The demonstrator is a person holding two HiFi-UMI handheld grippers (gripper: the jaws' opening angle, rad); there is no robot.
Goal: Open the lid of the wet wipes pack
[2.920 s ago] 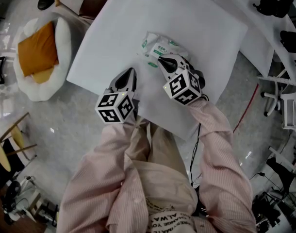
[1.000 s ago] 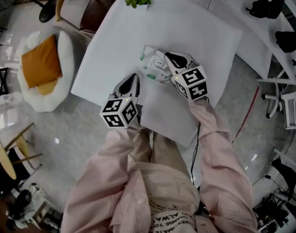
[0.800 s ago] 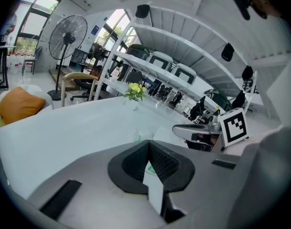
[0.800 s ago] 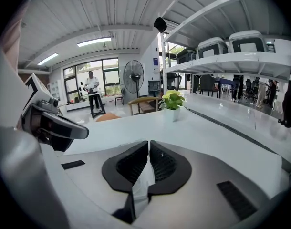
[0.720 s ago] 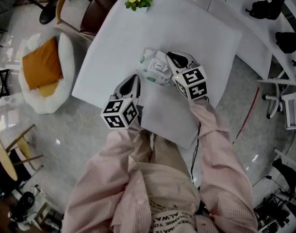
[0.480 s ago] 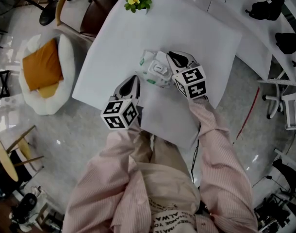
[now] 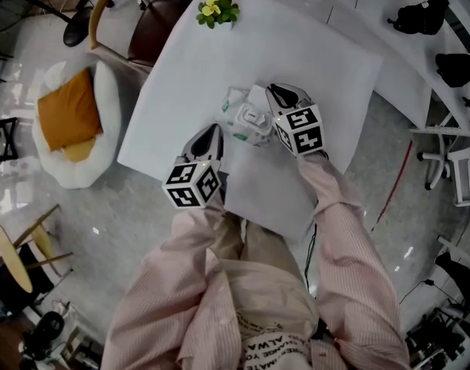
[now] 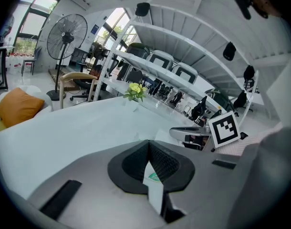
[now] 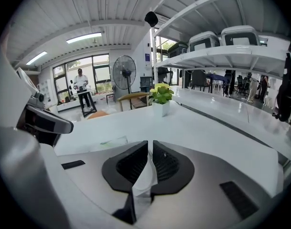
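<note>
White film with green print is pinched between the closed jaws of our left hand-held gripper [image 8: 149,151], so we hold the wet wipes pack [image 7: 245,122] by its near side. The pack sits toward the near edge of the counter [image 7: 320,45], well apart from the potted plant [image 7: 218,6] at the far corner. Our right hand-held gripper [image 9: 149,151] is clamped on a thin pale flap, which we take to be the lid. We judge the opening pull is in hand; next we need to draw the right side up and back while the left anchors the pack, without letting the flap slip
</note>
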